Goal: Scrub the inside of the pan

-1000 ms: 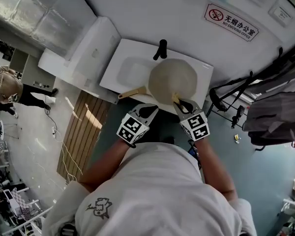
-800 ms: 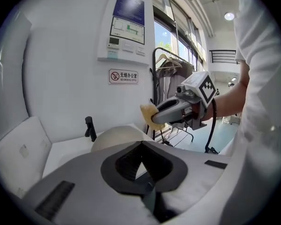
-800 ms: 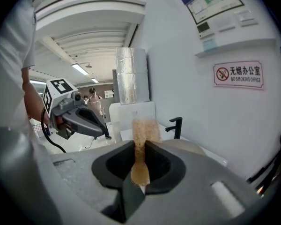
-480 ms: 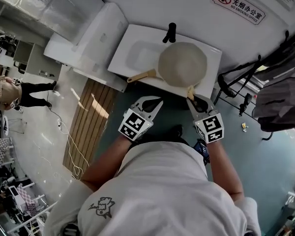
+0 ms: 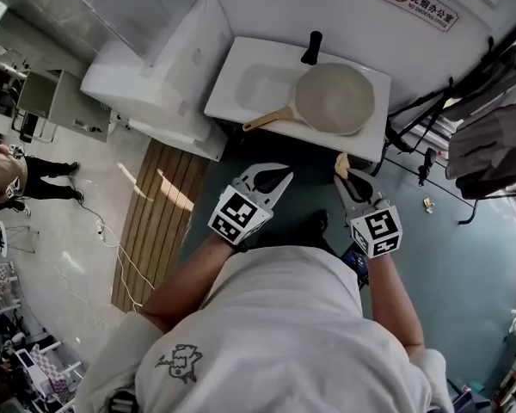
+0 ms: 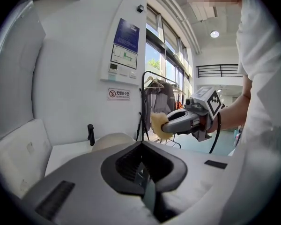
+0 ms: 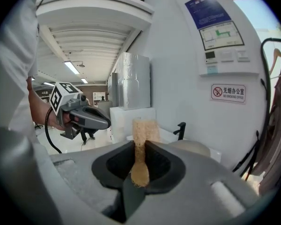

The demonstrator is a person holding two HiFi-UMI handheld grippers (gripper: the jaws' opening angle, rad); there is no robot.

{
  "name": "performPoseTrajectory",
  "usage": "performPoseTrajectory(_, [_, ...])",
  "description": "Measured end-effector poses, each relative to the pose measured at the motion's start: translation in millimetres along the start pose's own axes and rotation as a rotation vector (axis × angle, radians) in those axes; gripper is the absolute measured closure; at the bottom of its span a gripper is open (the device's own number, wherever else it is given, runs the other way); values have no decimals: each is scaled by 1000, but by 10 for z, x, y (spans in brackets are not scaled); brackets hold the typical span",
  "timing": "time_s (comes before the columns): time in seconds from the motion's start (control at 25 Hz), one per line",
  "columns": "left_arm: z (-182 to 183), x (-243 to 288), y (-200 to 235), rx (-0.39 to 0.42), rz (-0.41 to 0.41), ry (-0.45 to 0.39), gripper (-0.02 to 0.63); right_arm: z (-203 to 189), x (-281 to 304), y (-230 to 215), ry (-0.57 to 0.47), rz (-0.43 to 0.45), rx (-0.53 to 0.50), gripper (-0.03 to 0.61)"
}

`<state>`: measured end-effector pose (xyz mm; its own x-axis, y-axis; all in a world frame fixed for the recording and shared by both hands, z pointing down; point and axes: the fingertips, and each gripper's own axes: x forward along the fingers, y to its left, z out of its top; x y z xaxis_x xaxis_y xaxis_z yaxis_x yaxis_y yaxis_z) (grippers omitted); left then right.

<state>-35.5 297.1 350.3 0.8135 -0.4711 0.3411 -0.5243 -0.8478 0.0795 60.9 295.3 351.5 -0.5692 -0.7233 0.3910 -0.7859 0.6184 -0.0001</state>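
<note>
The round beige pan (image 5: pixel 335 98) lies on the white sink unit (image 5: pixel 241 80), its wooden handle (image 5: pixel 271 119) pointing left, beside a black faucet (image 5: pixel 311 48). Both grippers hang in front of the sink, apart from the pan. My left gripper (image 5: pixel 273 177) is shut with nothing in it; its own view shows the closed jaws (image 6: pixel 141 143) and the pan (image 6: pixel 113 140) beyond. My right gripper (image 5: pixel 348 174) is shut on a yellow sponge (image 5: pixel 342 163). In the right gripper view the sponge (image 7: pixel 143 134) stands pinched upright between the jaws, with the pan (image 7: pixel 191 147) behind.
A white boxy unit (image 5: pixel 168 58) stands left of the sink, with a wooden slat mat (image 5: pixel 150 222) on the floor below it. A rack with hanging clothes (image 5: pixel 490 136) is at the right. A person (image 5: pixel 17 175) stands far off at the left.
Both grippers have pulled back from the sink toward my body. The right one carried the sponge off the pan's rim. The pan stays on the sink.
</note>
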Motion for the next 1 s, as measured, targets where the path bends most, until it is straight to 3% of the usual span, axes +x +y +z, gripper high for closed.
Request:
performPoseTrajectory(0.48, [-33, -801, -489, 23, -122, -64, 612, 36, -589, 915, -31, -96, 33, 523])
performPoseTrajectory(1.0, [68, -670, -1073, 0, -148, -92, 612, -43, -993, 1098, -36, -63, 51, 523])
